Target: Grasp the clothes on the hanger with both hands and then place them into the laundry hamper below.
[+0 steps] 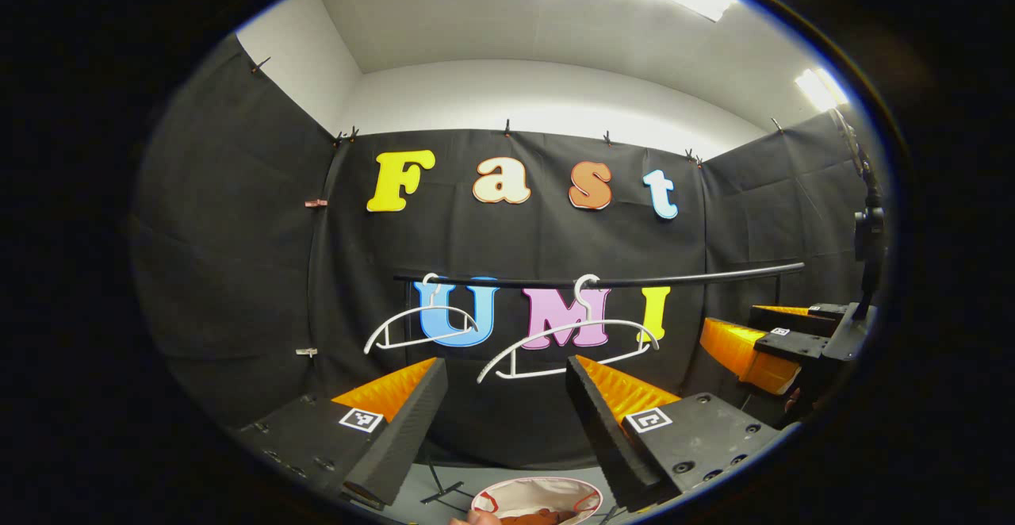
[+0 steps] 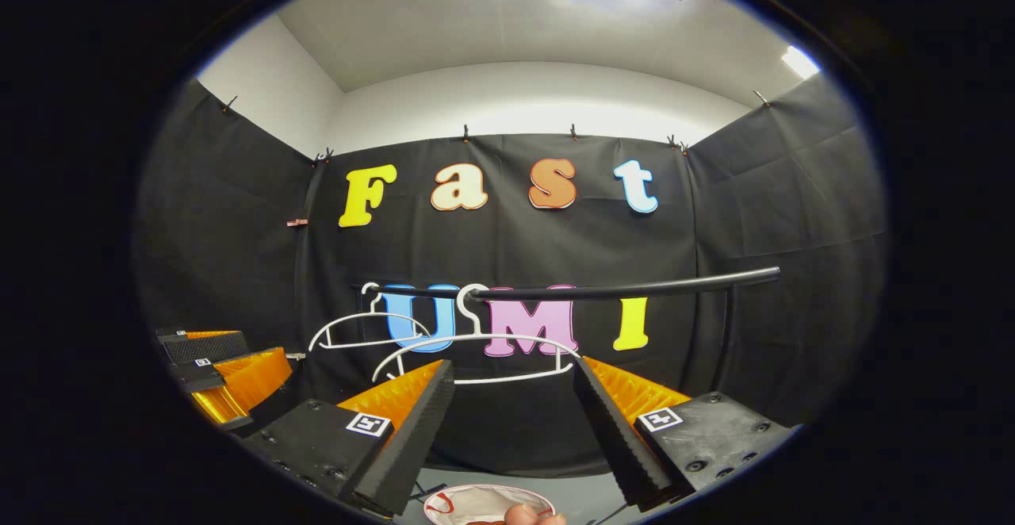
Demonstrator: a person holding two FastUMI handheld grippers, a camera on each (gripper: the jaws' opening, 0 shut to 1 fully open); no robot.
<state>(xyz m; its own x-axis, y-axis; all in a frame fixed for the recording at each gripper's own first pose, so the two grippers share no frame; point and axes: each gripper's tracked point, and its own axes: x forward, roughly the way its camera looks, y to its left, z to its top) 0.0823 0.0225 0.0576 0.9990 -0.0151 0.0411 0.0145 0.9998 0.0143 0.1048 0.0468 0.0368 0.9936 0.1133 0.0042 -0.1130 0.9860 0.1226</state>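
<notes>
Both sets of tongs are wide open and hold nothing. The left tongs point at the rail, and so do the right tongs. They are raised and level, side by side, I think because both were needed to take one piece of clothing, one at each end.

Below the left tongs, low down between the fingers, sits the laundry hamper. It is a round pale basket with red trim on the floor. Something brownish-orange lies inside it, the clothes, I think, though just a bit of them shows. A fingertip-like shape pokes in at the hamper's near edge; I cannot tell more about it. From the right tongs you look down on the same hamper too.

Past the tongs, two white hangers hang on a black rail. The nearer hanger is just ahead of the left tongs, and the other hanger is off to their left. Both are bare. So the job looks about done.

Well off to the right of the left tongs you can see the other tongs, beside a black stand. Nothing stands between the tongs and the rail. The hangers could catch a finger if the tongs went forward.
</notes>
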